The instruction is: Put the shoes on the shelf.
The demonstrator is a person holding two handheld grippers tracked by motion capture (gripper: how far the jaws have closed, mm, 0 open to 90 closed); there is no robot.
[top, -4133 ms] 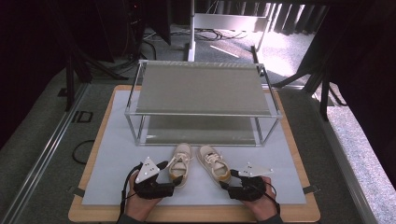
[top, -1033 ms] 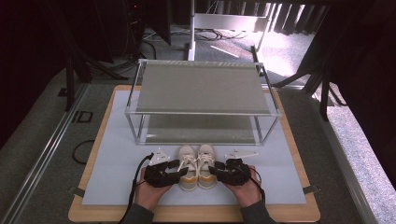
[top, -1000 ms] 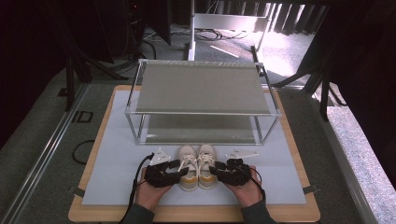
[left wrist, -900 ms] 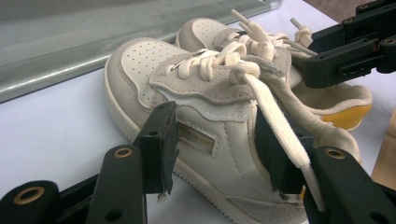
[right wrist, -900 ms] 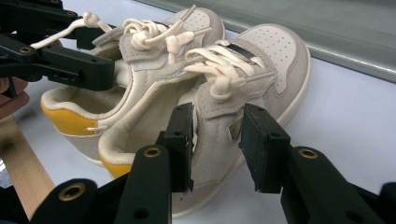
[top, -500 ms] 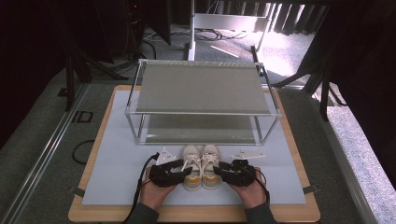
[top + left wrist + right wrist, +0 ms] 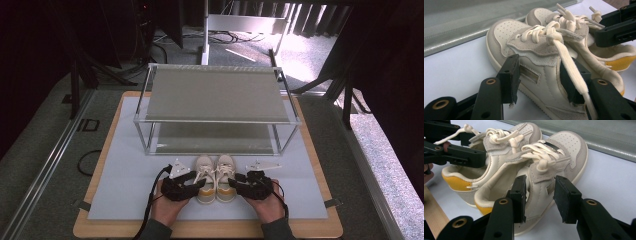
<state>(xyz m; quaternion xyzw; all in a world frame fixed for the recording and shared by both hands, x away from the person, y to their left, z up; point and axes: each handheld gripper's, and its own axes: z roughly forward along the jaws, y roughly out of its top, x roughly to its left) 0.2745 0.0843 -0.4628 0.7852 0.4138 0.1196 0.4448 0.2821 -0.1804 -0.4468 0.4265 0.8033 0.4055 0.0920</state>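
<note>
My sneakers look like smooth cream leather with rough suede panels and woven cotton laces. My grippers' jaws are matt black plastic, perhaps rubber-padded. The mat is matt; the rack has shiny metal framing.

Ahead of my shoes, the rack blocks the way; bare mat lies open to either side of them.
</note>
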